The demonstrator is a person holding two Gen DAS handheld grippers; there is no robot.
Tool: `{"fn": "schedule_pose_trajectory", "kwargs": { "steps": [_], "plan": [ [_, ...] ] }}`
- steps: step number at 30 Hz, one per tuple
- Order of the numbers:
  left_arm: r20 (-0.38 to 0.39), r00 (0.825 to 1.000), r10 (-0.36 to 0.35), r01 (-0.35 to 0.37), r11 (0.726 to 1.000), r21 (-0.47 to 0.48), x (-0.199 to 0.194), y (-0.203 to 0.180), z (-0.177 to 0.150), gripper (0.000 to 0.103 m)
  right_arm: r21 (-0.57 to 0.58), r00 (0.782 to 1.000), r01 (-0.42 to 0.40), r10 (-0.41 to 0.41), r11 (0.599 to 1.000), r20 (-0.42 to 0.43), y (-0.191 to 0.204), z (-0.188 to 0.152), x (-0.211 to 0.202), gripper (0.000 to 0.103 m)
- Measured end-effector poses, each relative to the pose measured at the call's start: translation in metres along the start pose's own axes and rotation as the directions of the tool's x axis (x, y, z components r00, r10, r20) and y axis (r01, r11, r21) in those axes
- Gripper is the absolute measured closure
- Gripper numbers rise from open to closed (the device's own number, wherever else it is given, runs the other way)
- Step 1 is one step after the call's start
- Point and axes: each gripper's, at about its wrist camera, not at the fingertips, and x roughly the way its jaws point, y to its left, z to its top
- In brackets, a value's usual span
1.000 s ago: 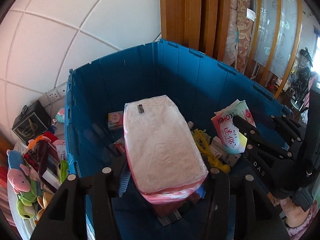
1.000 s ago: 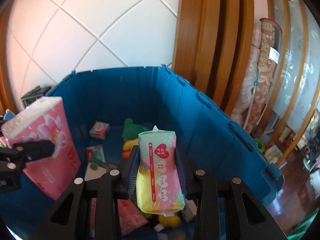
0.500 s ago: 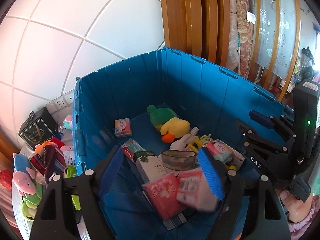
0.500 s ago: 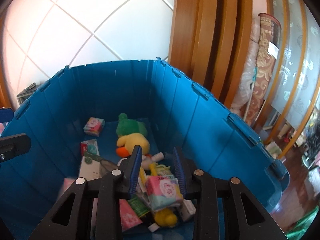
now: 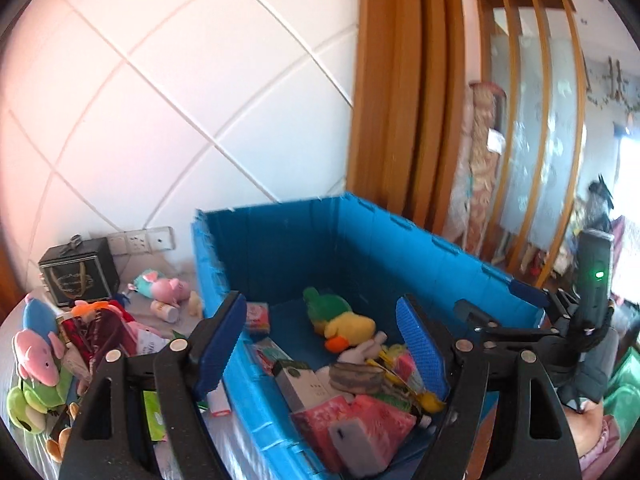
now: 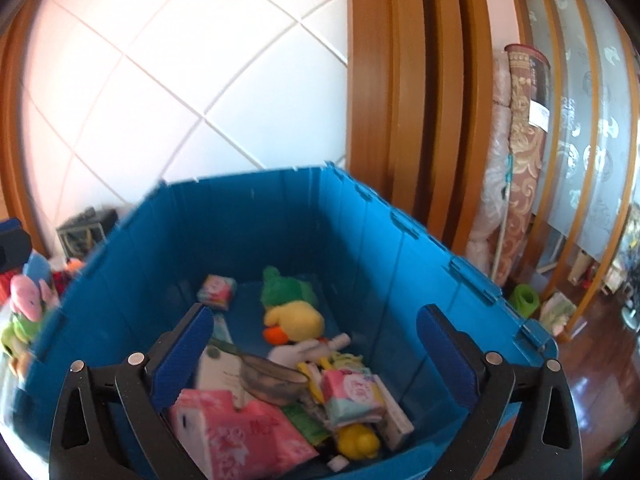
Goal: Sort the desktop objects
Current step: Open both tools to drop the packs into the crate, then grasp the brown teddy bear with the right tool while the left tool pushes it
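Judging by the load, the sorting is well along: the big blue plastic crate [image 6: 360, 240] already holds a pink tissue pack [image 6: 240, 436], a green-and-yellow plush duck [image 6: 292, 308] and small boxes. Plush toys [image 5: 36, 360] and a black gift box [image 5: 78, 276] wait on the grey-clothed table [image 5: 180, 304] beside it, below a white tiled wall. Left hand-held gripper [image 5: 320, 344] spread, empty; right hand-held gripper [image 6: 316, 356] opening, nothing pinched.
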Motion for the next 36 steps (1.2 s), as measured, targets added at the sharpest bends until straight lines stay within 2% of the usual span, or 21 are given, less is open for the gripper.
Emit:
{"fn": "schedule_pose_trajectory", "kwargs": {
  "steps": [3,5,8,10,13,17,21,24,26,27,32,33,36],
  "plan": [
    [0.012,0.996,0.089,-0.088,0.996,-0.011,-0.014,0.027,-0.008,0.026,0.039,0.995,-0.077,0.074,0.996,0.064,0.018,0.010,-0.020,0.000],
    [0.014,0.984,0.177,-0.177,0.984,-0.034,-0.021,0.049,-0.016,0.026,0.066,0.985,-0.150,0.142,0.987,0.101,0.036,0.016,-0.030,0.000],
    [-0.019,0.963,0.270,-0.270,0.958,-0.095,-0.029,0.093,-0.030,0.026,0.071,0.962,-0.258,0.250,0.963,0.112,0.067,0.023,-0.036,0.000],
    [-0.043,0.942,0.334,-0.337,0.931,-0.138,-0.037,0.126,-0.042,0.026,0.052,0.948,-0.303,0.296,0.951,0.116,0.094,0.028,-0.039,0.000],
    [-0.086,0.897,0.433,-0.441,0.874,-0.201,-0.051,0.178,-0.064,0.026,0.005,0.927,-0.358,0.355,0.934,0.116,0.138,0.032,-0.043,0.000],
    [-0.173,0.838,0.517,-0.545,0.796,-0.262,-0.062,0.243,-0.105,0.026,-0.069,0.889,-0.443,0.448,0.894,0.099,0.202,0.030,-0.048,0.000],
    [-0.267,0.801,0.535,-0.597,0.747,-0.294,-0.058,0.287,-0.152,0.026,-0.134,0.845,-0.524,0.533,0.841,0.044,0.265,0.019,-0.044,0.000],
    [-0.350,0.799,0.489,-0.594,0.734,-0.329,-0.044,0.308,-0.192,0.026,-0.177,0.828,-0.556,0.560,0.812,-0.030,0.309,0.001,-0.028,0.000],
    [-0.391,0.800,0.456,-0.583,0.744,-0.326,-0.032,0.310,-0.216,0.026,-0.194,0.819,-0.572,0.565,0.797,-0.096,0.334,-0.016,-0.012,0.000],
    [-0.415,0.793,0.446,-0.585,0.749,-0.312,-0.025,0.308,-0.229,0.026,-0.199,0.815,-0.579,0.560,0.791,-0.148,0.348,-0.026,0.000,0.000],
    [-0.480,0.782,0.398,-0.576,0.755,-0.314,0.006,0.311,-0.268,0.026,-0.214,0.800,-0.584,0.512,0.783,-0.313,0.376,-0.074,0.046,0.000],
    [-0.492,0.775,0.397,-0.580,0.755,-0.304,0.014,0.312,-0.274,0.026,-0.219,0.798,-0.581,0.495,0.784,-0.344,0.379,-0.084,0.057,0.000],
    [-0.536,0.723,0.437,-0.625,0.744,-0.237,0.032,0.319,-0.291,0.026,-0.226,0.779,-0.576,0.442,0.786,-0.445,0.386,-0.115,0.089,0.000]
  ]
}}
